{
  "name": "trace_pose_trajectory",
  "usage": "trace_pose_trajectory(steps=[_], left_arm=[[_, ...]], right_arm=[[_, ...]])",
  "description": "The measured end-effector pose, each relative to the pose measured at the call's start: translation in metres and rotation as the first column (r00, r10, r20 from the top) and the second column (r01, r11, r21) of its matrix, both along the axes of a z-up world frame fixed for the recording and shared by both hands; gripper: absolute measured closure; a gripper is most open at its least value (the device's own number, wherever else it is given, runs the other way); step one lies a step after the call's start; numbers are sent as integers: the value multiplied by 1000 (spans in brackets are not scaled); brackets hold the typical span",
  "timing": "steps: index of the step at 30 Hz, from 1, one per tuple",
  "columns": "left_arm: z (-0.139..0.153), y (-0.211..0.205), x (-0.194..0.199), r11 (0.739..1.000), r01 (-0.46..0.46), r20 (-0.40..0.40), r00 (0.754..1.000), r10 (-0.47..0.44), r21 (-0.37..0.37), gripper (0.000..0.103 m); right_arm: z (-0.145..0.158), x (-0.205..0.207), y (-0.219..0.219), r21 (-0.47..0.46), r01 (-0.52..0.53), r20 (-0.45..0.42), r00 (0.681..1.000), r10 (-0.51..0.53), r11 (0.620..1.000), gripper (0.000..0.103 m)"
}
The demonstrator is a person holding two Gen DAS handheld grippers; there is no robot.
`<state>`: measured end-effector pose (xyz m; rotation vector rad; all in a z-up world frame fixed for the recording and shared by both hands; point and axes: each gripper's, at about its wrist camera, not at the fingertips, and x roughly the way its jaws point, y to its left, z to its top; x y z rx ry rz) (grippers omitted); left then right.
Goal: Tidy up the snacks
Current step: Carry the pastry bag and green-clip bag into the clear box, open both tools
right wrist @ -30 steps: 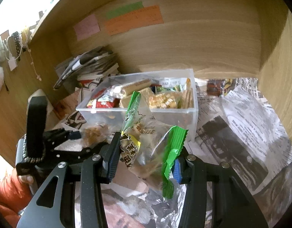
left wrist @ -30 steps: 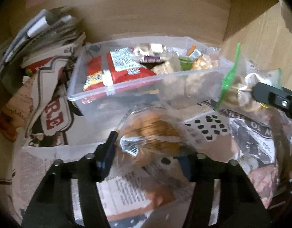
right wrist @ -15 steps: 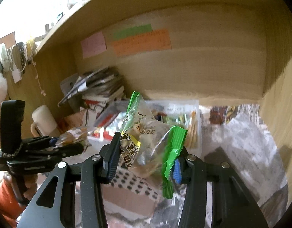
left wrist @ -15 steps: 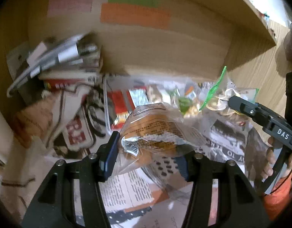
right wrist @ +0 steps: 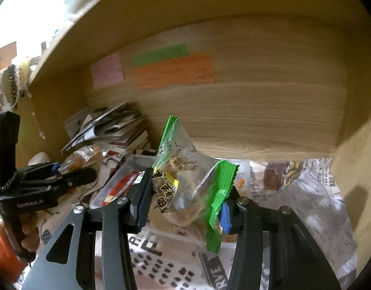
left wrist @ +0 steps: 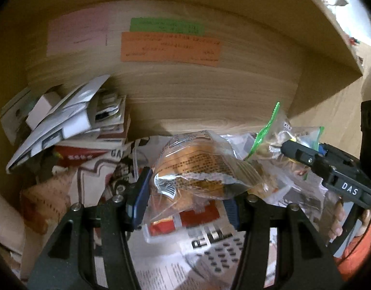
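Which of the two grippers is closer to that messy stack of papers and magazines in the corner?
Left. The left gripper, holding an orange snack bag, is just right of the paper stack. The right gripper, holding a green-edged bag, sits further right, beyond the left one.

A home shelf nook: sticky notes, stacked magazines (newspaper-lined).

The clear bin sits mostly hidden behind both held snack bags; writing on the orange note is blurred
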<state>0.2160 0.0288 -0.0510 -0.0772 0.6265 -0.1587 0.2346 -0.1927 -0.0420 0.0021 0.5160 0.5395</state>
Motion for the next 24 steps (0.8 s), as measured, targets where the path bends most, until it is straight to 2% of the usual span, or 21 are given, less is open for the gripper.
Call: trace_pose_trajectory(steps=[9,18,19,21,23,24], left_arm=[[-20,-20,45,999,30,-50,998,-29,22,48],[-31,-30,54,997,59,-75,996,-56,44,44],[-31,-29,54,997,63,-80,995,-60,37,44],[-29,-26,49,998,67,-81,995,-65,14,38],[-26,-22,43,998,65,-69,996,-65,-2,32],[-23,-21,39,998,59,-58,997,-59,-4,30]], right_arm=[[-16,34,12,-35,3,-48,999,-5,999,60],[-28,46,12,-69,21,-82,996,-27,997,57],[-28,46,11,-68,22,-86,996,-28,997,55],[-26,44,9,-70,39,-83,996,-45,997,46],[-24,40,4,-62,65,-71,995,-69,996,33],[-23,38,2,-58,69,-68,995,-73,996,32]])
